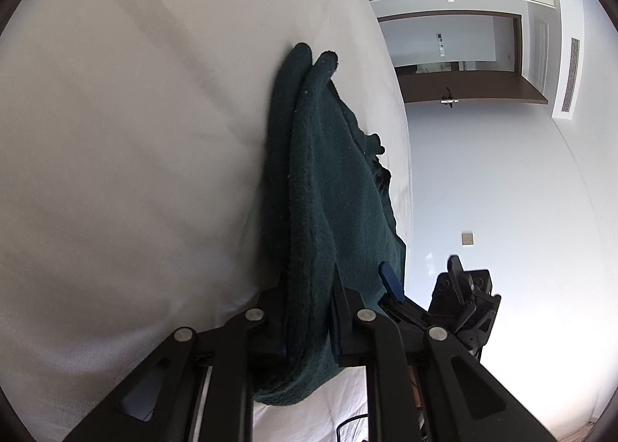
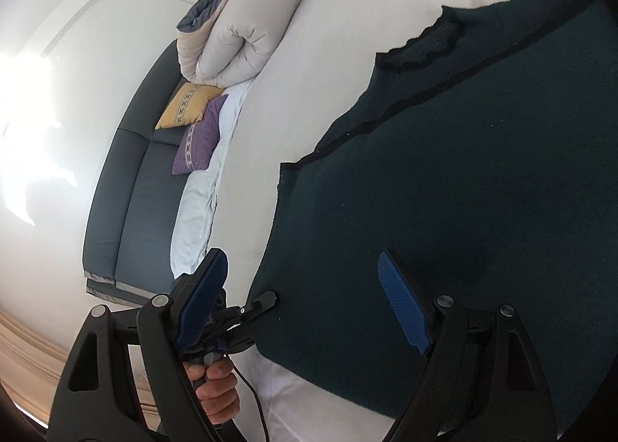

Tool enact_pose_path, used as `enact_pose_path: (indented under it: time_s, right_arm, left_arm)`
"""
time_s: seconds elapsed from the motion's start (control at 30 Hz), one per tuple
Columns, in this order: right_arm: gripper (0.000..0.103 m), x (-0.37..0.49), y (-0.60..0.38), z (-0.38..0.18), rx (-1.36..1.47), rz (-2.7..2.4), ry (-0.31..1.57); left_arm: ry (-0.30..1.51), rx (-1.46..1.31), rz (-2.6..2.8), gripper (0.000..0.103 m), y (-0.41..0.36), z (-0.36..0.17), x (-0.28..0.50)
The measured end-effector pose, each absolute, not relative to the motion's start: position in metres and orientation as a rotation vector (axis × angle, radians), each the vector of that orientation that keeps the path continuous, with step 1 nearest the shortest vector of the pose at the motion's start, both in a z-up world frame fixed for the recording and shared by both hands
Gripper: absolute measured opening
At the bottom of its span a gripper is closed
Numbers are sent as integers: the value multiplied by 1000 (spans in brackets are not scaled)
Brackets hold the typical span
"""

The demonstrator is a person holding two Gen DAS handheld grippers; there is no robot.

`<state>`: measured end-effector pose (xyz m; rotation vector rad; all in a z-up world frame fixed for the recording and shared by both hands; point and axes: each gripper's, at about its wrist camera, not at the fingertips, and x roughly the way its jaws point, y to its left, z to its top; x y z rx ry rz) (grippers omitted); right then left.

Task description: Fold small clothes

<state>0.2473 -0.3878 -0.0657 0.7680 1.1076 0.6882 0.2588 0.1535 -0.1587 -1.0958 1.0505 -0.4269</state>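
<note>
My left claw is pinching the doubled edge of the green garment lying on the bed; my right claw is gaping wide above it. The thick layers may slip free, undoing the fold.

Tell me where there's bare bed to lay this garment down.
Bare white bed runs left of the dark green garment that the left gripper pinches. By the headboard it is crowded: folded duvet, yellow pillow, purple pillow. The right gripper is open.
</note>
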Motion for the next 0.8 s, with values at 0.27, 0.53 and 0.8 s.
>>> enact_pose_path:
  time_s: [0.27, 0.53, 0.8]
  right_arm:
    - [80, 272, -376, -103, 787, 715, 1186]
    - [80, 282, -438, -71, 999, 761, 1114]
    - [80, 298, -517, -100, 1209, 769, 1135]
  left_arm:
    - [996, -979, -433, 15, 133, -116, 265]
    - [968, -695, -542, 15, 21, -36, 295]
    - [1031, -436, -687, 15, -151, -43, 313]
